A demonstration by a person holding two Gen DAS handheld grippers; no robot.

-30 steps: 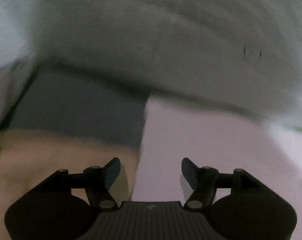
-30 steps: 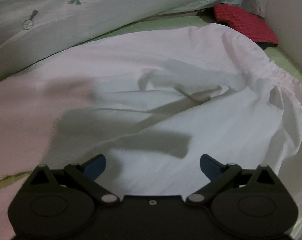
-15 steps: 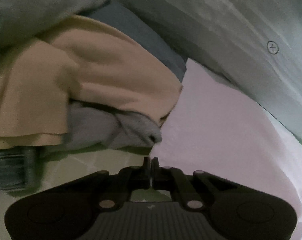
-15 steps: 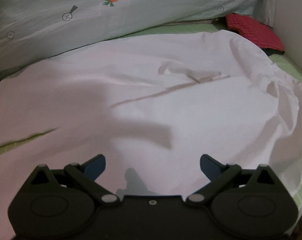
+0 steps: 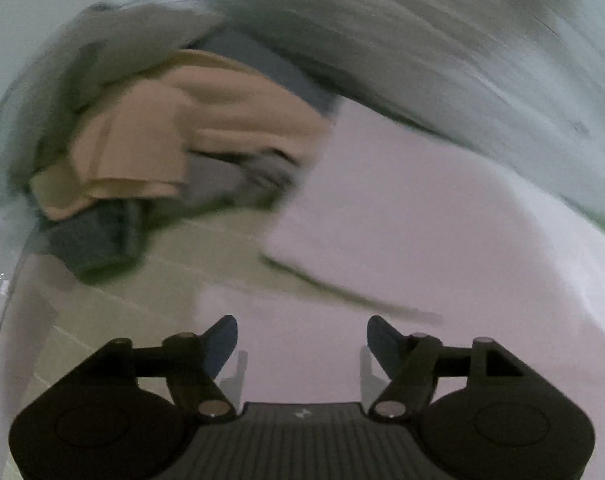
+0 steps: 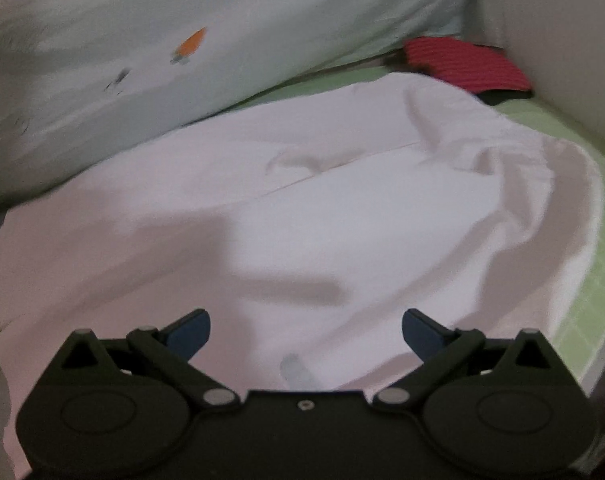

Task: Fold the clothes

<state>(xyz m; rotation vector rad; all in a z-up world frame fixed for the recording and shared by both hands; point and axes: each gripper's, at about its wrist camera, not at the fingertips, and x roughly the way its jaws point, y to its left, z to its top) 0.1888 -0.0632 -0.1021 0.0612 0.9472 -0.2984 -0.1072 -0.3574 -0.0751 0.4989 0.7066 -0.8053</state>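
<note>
**Both grippers let go above the pale pink garment**

The left gripper (image 5: 302,340) was pressed together half a second ago; now its jaws are opening, with nothing between them, and it has swung back from the pile of folded clothes (image 5: 174,152) toward the pale pink garment (image 5: 422,220). That garment lies spread on the green mat (image 6: 582,280), just in front of the carrot-print quilt (image 6: 182,60), its gathered edge (image 6: 502,160) to the right. The right gripper (image 6: 305,330) hangs over it, jaws spread and empty. The cloth looks flatter than 1 second ago: the middle crease has smoothed. Probably smoothing is done and the first fold comes next.
</note>
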